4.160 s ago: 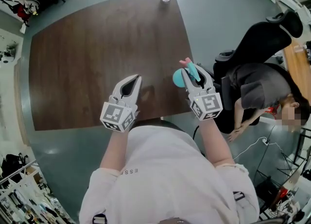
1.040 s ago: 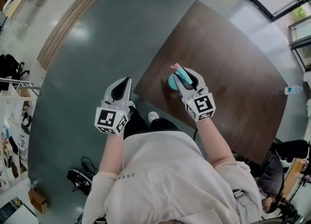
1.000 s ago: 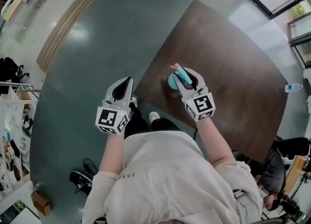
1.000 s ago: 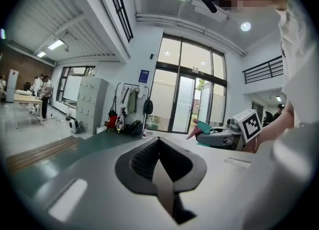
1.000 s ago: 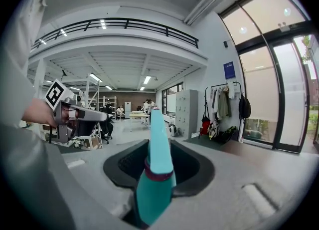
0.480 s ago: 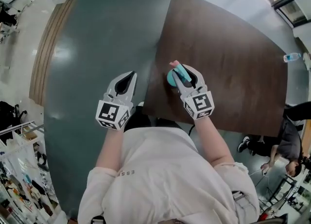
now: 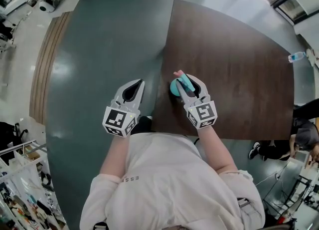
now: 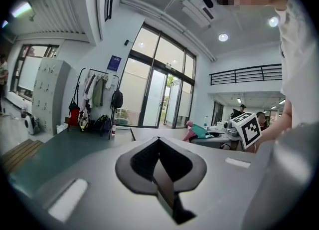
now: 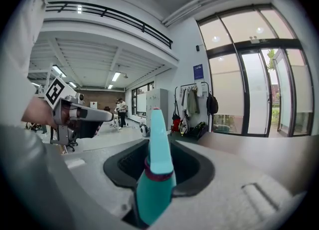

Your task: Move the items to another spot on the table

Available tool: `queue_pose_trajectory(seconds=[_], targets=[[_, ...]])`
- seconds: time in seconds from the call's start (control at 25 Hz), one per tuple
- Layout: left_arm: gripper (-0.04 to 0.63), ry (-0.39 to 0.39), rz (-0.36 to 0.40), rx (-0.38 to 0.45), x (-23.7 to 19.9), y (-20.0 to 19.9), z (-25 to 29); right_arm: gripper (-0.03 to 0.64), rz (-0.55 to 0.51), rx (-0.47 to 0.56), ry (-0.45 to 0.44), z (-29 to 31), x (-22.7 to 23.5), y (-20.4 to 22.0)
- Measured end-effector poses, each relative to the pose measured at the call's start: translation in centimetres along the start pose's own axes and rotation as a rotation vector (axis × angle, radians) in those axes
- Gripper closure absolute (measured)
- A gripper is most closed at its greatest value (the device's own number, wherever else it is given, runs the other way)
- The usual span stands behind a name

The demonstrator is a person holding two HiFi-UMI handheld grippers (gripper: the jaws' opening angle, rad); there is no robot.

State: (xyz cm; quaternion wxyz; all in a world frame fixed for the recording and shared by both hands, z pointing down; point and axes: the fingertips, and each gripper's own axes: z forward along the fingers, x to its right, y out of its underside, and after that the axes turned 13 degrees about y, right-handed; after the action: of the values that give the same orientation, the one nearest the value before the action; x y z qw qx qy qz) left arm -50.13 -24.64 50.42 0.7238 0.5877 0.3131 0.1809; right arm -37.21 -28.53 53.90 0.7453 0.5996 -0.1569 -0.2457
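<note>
Over the table (image 7: 239, 59), the right hand-held gripper (image 7: 188, 80) clamps a teal tool (image 9: 156, 154).

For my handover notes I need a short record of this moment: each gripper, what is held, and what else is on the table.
left gripper: jaws together, empty, over the floor beside the table
right gripper: jaws clamped on the teal tool
teal tool: pink tip points away from the person, above the table's near left corner
table: brown, with a bottle at its far right corner
contact of tool with table: cannot tell
</note>
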Motion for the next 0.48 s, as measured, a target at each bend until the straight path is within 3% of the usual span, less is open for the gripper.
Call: queue_pose_trajectory(seconds=[0.24, 0.48], targets=[[0.586, -0.002, 0.004, 0.019, -1.0, -0.1, -0.6, 0.492, 0.015, 0.012, 0.049, -0.1, 0.3, 0.8], [0.586, 0.045, -0.003, -0.008, 0.1, -0.6, -0.5, 0.488, 0.076, 0.007, 0.128, -0.5, 1.0, 0.8]])
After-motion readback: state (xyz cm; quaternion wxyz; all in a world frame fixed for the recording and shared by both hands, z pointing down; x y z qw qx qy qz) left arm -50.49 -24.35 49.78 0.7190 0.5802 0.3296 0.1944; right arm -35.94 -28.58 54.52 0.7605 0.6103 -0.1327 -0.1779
